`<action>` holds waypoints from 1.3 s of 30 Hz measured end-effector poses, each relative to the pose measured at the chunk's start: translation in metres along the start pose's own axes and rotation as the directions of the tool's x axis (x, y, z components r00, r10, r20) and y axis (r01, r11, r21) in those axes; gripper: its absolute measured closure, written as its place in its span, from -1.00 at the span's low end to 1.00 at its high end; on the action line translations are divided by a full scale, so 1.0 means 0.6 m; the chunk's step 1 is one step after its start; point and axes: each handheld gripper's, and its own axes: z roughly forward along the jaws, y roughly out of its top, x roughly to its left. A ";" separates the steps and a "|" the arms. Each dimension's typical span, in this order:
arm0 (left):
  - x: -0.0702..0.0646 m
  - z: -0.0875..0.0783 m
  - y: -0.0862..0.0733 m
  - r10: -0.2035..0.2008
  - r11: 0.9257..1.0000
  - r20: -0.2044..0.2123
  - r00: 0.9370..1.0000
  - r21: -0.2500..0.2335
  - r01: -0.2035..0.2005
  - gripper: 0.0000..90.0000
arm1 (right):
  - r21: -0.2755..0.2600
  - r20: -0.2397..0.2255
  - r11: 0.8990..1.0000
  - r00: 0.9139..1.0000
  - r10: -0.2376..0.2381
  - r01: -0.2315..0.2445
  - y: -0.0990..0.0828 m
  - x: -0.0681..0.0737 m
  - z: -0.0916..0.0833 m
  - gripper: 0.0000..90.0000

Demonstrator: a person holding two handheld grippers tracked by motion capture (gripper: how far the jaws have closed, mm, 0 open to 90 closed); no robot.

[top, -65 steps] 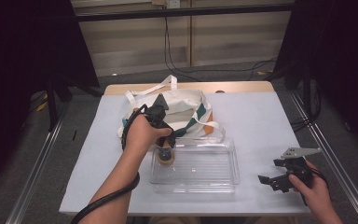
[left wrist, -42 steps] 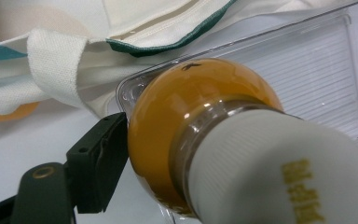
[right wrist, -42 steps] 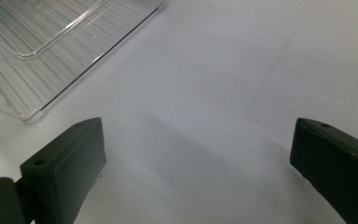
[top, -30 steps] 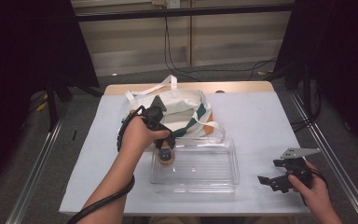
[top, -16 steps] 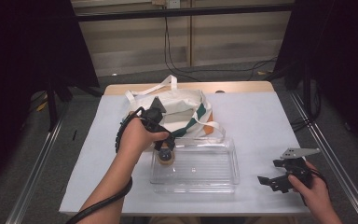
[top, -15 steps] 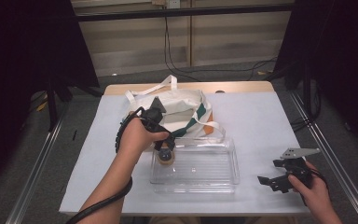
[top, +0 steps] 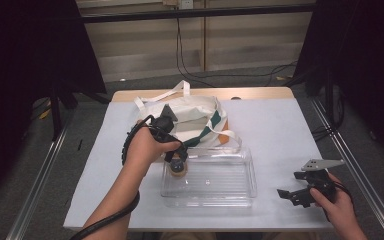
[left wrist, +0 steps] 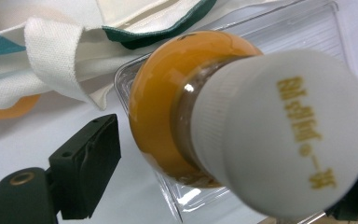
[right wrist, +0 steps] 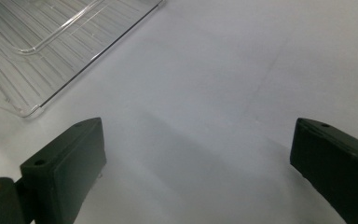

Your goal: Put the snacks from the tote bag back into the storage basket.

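A bottle of orange juice with a white cap (left wrist: pixel 279 130) stands upright in the far left corner of a clear plastic tray (top: pixel 230 197). In the high view the bottle (top: pixel 178 168) shows just below my left hand. My left gripper (top: pixel 175 159) points down over it. Its jaws have just been opening, with the bottle between them. In the left gripper view the left pad (left wrist: pixel 91 163) stands clear of the bottle's side. My right gripper (top: pixel 289 194) hovers open over bare table at the front right, nothing between its fingers (right wrist: pixel 70 163).
A white canvas tote bag (top: pixel 195 117) with green trim and loose straps lies just behind the tray, one strap (left wrist: pixel 51 51) close to the bottle. The white table (top: pixel 290 135) ends at a wooden strip at the back. Metal rails run along both sides.
Both hands stay where they were. The bottle remains at the tray's far left corner under the left hand.
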 end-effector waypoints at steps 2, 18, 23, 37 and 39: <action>0.003 0.000 -0.002 0.020 1.000 0.008 1.000 0.001 -0.020 -0.75 | -0.001 0.004 1.000 1.000 0.003 -0.003 0.000 -0.001 0.000 -0.94; 0.016 -0.009 -0.025 0.045 0.999 0.015 0.999 -0.025 -0.044 -0.80 | -0.001 -0.001 1.000 1.000 -0.003 0.003 0.004 0.000 0.004 -0.94; 0.024 -0.009 -0.032 0.047 0.999 0.016 0.999 -0.027 -0.047 -0.80 | 0.002 -0.002 1.000 1.000 -0.007 0.007 0.005 0.001 0.005 -0.93; 0.039 -0.010 -0.046 0.063 0.997 0.018 0.998 -0.044 -0.062 -0.81 | 0.004 -0.003 1.000 1.000 -0.007 0.007 0.005 0.001 0.006 -0.93; 0.045 -0.011 -0.050 0.054 0.998 0.022 0.998 -0.046 -0.053 -0.81 | 0.004 -0.003 1.000 1.000 -0.008 0.008 0.005 0.001 0.006 -0.93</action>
